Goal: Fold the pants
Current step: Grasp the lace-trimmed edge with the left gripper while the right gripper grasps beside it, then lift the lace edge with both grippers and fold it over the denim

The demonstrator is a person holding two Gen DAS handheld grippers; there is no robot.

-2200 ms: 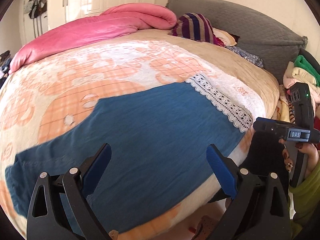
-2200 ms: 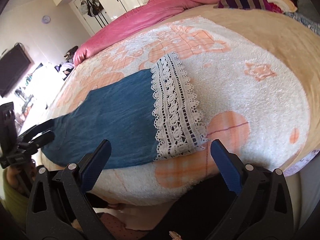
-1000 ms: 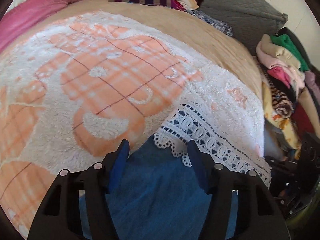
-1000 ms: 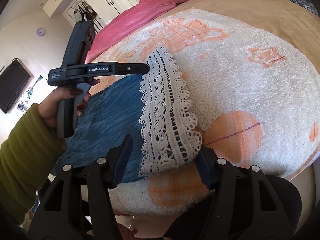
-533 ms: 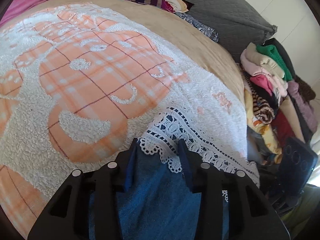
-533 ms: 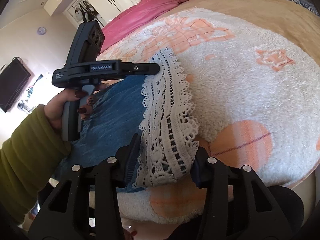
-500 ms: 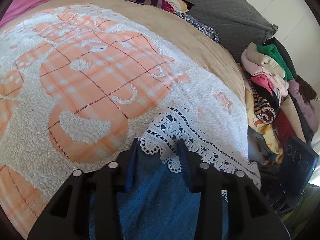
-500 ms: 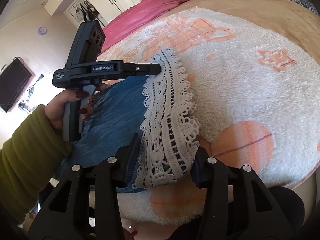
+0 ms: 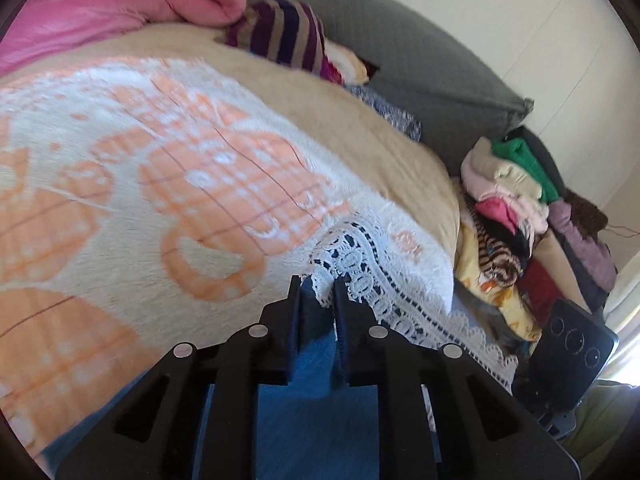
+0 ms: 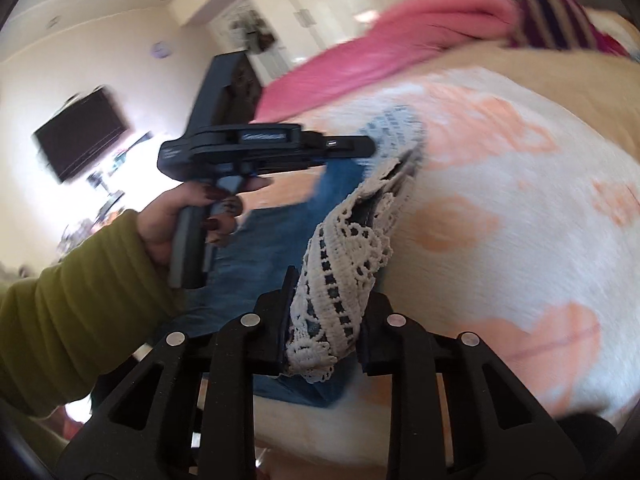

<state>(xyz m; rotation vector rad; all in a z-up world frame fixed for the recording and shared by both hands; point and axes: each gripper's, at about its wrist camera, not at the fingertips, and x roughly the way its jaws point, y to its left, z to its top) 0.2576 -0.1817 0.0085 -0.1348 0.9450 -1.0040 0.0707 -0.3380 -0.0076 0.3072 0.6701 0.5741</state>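
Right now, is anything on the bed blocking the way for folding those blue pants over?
Nothing visible does. Both hand-held grippers already pinch the lace hem of the blue pants: the left at one corner, the right at the other. The orange-and-white blanket around them looks bare; the pink quilt lies far off.

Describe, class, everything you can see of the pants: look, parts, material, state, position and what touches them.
The pants are blue, denim-looking fabric with a broad white lace hem of openwork loops. They lie on a fleecy white and orange blanket over the bed. Both grippers are shut on the hem end: the left gripper at the far corner, the right gripper on bunched lace at the near corner. In the blurred right view, that end looks lifted and crumpled, while the rest stays spread on the blanket.
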